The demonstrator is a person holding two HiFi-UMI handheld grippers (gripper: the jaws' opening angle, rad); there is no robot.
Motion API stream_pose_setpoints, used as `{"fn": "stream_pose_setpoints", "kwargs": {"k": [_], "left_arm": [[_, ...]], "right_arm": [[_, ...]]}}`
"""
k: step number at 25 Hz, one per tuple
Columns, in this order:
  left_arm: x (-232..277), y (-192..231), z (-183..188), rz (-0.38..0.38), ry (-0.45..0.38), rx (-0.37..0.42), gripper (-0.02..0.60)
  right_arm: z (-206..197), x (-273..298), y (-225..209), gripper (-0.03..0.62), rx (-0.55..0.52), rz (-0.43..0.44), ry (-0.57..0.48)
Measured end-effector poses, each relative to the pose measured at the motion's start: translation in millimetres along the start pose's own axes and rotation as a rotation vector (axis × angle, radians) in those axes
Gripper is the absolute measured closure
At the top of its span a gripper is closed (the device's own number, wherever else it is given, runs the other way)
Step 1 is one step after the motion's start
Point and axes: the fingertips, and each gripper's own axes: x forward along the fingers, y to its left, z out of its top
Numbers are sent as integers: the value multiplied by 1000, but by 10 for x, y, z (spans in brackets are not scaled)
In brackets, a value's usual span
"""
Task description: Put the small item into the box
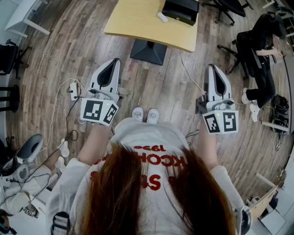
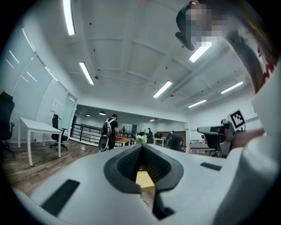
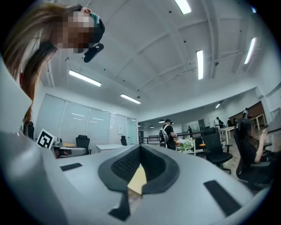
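Left gripper [image 1: 115, 62], right gripper [image 1: 212, 67] shut, empty

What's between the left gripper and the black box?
In the head view, only bare wooden floor and yellow tabletop lie between the left gripper and the black box, with the small white item beside it.

**Head view:** camera above the wearer [image 1: 138, 193], facing steeply down. Both grippers are close below it, the wooden floor [image 1: 55, 55] lies beyond, and the counter [image 1: 138, 20] is farther ahead.

**Left gripper view:** camera on the left hand-held gripper [image 1: 115, 62], looking level along its jaws, which fill the foreground.

**Right gripper view:** the same arrangement on the right hand-held gripper [image 1: 212, 69].

**Shared by both gripper views:** the office hall, a standing person with a backpack [image 2: 109, 129], and the counter's yellow top between the jaws.
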Motion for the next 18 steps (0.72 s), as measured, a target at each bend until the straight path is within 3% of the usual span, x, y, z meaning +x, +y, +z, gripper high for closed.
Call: {"fn": "stream_pose_setpoints", "kwargs": {"k": [18], "left_arm": [[348, -3, -5, 40, 5, 34, 574]], "right_arm": [[-72, 227, -300, 589, 74, 47, -9]]}}
